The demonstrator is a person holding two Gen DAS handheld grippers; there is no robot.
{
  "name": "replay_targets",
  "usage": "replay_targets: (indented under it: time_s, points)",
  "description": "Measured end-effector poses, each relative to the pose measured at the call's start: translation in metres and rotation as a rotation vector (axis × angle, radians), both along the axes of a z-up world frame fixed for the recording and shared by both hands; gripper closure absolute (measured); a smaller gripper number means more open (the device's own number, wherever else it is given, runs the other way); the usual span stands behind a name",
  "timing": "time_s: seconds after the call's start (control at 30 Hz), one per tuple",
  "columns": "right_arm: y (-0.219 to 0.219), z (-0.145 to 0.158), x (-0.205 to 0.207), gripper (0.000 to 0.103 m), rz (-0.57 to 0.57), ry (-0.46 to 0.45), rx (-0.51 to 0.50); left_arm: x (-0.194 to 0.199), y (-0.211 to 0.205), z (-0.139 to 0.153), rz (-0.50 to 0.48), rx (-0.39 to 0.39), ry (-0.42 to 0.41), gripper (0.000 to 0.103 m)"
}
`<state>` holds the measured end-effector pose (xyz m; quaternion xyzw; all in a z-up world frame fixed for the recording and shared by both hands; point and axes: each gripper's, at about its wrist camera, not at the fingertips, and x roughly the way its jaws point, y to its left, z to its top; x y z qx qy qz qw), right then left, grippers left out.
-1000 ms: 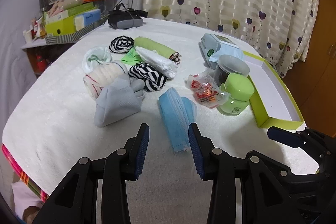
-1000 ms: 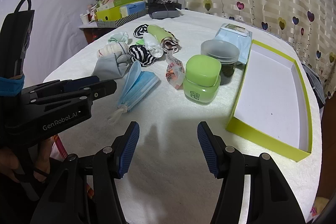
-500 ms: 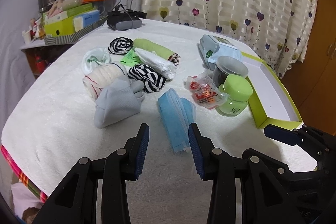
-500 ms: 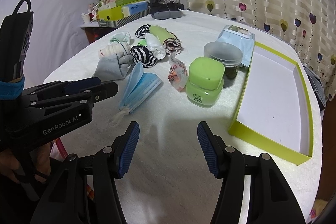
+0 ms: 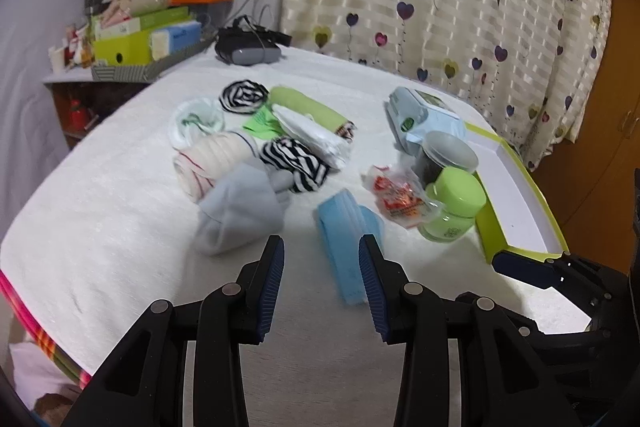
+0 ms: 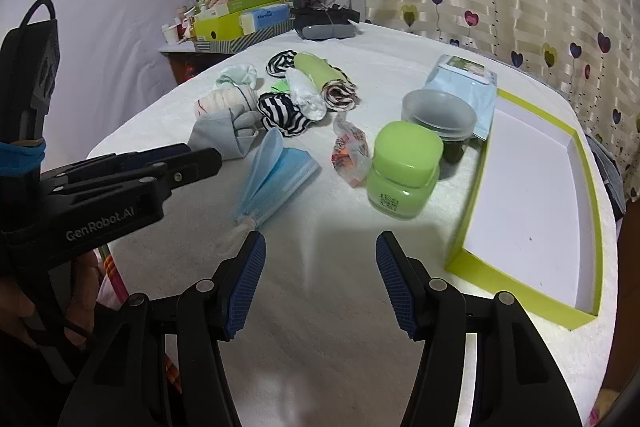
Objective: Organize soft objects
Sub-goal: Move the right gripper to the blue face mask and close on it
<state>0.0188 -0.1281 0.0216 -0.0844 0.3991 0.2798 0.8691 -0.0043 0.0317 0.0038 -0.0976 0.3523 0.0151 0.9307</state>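
While both grippers hang with jaws apart and nothing between them, left gripper [image 5: 321,281] and right gripper [image 6: 320,281], the soft things, blue face masks [image 6: 276,173] and rolled socks [image 6: 284,109], lie mid-table. At three o'clock of them the green-edged tray [image 6: 520,275] shows only bare white floor.

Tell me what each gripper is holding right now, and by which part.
Nothing is held. The left gripper and the right gripper both hover open over the white table cover, with only bare cloth between their fingers.
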Motion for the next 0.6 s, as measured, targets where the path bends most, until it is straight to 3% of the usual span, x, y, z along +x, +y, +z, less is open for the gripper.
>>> replay_targets:
  time_s: [0.33,0.6]
  points:
    - [0.009,0.000,0.009,0.045,0.012,0.015,0.027,0.004,0.019,-0.006,0.014,-0.059,0.011,0.065]
    - [0.030,-0.006,0.021,0.045,0.051,0.046,0.052,0.010,0.036,-0.014,0.086,-0.001,0.047,0.065]
